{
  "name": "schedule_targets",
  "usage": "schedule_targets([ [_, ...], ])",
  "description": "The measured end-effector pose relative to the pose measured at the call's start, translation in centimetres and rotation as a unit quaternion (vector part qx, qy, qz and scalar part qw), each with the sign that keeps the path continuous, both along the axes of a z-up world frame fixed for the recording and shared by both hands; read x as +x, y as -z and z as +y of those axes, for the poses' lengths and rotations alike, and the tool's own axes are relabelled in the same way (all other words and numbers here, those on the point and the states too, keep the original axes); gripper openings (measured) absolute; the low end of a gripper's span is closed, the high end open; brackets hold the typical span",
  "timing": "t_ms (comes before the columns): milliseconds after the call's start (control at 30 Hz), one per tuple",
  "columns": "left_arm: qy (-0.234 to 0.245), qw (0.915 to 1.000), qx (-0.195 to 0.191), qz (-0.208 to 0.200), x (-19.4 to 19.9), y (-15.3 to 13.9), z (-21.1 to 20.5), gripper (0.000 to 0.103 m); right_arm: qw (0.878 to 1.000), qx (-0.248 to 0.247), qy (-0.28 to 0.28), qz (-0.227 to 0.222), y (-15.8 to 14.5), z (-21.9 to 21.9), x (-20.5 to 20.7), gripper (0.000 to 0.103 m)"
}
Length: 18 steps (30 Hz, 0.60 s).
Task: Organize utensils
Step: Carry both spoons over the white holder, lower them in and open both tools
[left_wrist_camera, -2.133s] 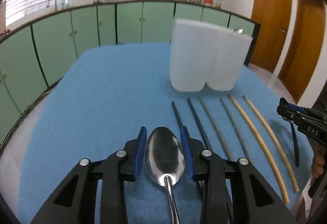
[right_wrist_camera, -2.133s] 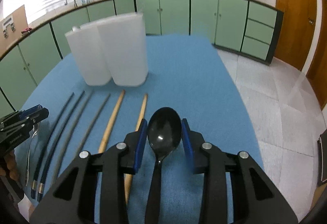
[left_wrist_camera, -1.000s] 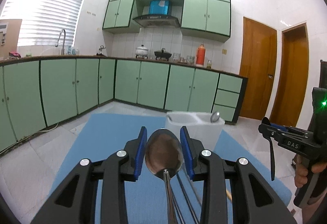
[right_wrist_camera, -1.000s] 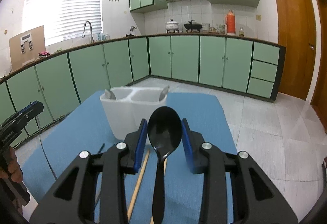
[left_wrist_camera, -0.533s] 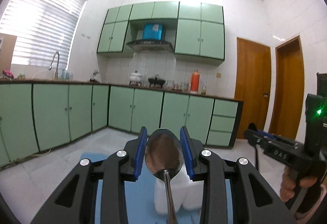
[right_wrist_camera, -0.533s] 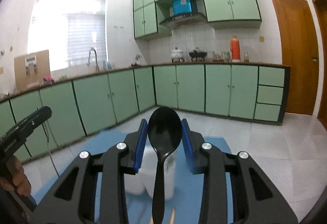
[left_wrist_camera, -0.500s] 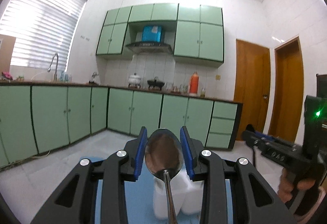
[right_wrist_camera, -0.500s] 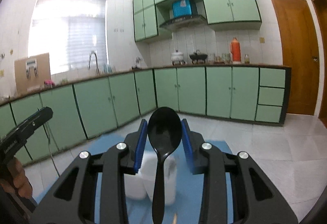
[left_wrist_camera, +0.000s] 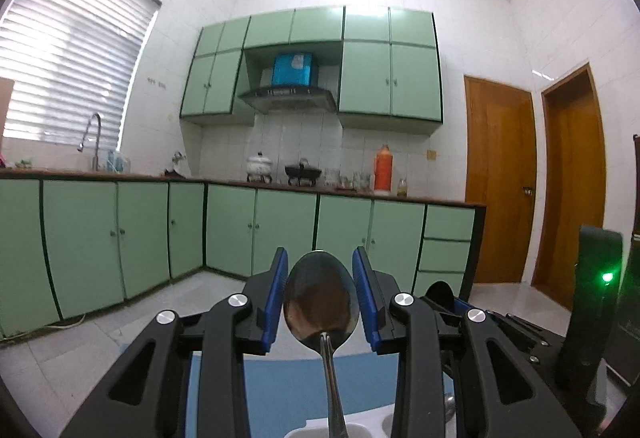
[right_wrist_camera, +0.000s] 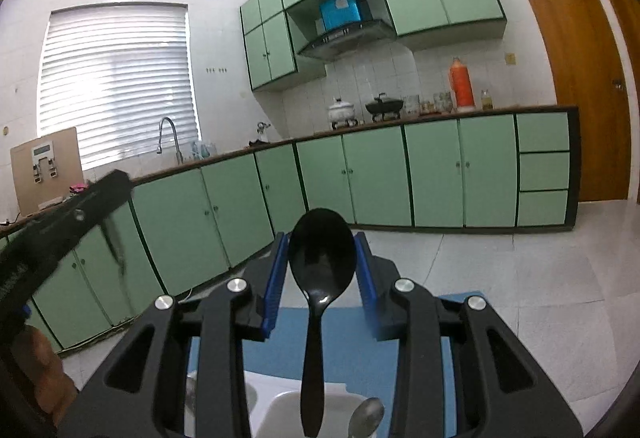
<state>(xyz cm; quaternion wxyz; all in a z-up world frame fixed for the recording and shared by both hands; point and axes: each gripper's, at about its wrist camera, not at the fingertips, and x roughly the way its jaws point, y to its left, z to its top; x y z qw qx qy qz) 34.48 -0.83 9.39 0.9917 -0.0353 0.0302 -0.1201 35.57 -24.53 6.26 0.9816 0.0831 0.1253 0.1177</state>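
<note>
A silver spoon (left_wrist_camera: 320, 310) lies bowl-forward between the blue pads of my left gripper (left_wrist_camera: 320, 266), which is shut on it. My right gripper (right_wrist_camera: 322, 250) is shut on a black spoon (right_wrist_camera: 320, 258) in the same way. Both are held level above the white two-part utensil holder (right_wrist_camera: 288, 394), whose rim (left_wrist_camera: 352, 428) shows at the bottom edge of each view. A silver spoon (right_wrist_camera: 366, 418) stands in the holder's right part. In the left wrist view the black spoon's bowl (left_wrist_camera: 440, 292) shows close on the right. The left gripper (right_wrist_camera: 108, 194) is a blurred bar at the left.
The blue tablecloth (right_wrist_camera: 348, 338) shows beneath the fingers. Green base cabinets (left_wrist_camera: 280, 234) and a counter run along the far wall, with brown doors (left_wrist_camera: 496, 182) at the right. A hand (right_wrist_camera: 40, 374) holds the left gripper's handle. The chopsticks on the table are out of view.
Both grippers rose from the table with their spoons and moved forward over the holder. The holder slid to the bottom edge of both views. The two grippers came closer together.
</note>
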Motion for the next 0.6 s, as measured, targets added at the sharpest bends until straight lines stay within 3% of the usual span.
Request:
schedule_targets([
  [233,0.011,0.9988,-0.003,0.048,1.0,3.5,0.2,0.033,1.0,-0.017,-0.018,0.019,2.4,0.3,-1.1,0.032],
  [367,0.012,0.9976,-0.001,0.068,0.8,4.5,0.5,0.034,0.999,-0.026,-0.022,0.023,3.0,0.5,-2.1,0.04],
  [600,0.008,0.9978,0.003,0.066,-1.3,4.7,1.1,0.05,0.999,-0.034,-0.008,0.014,2.4,0.1,-4.3,0.05],
])
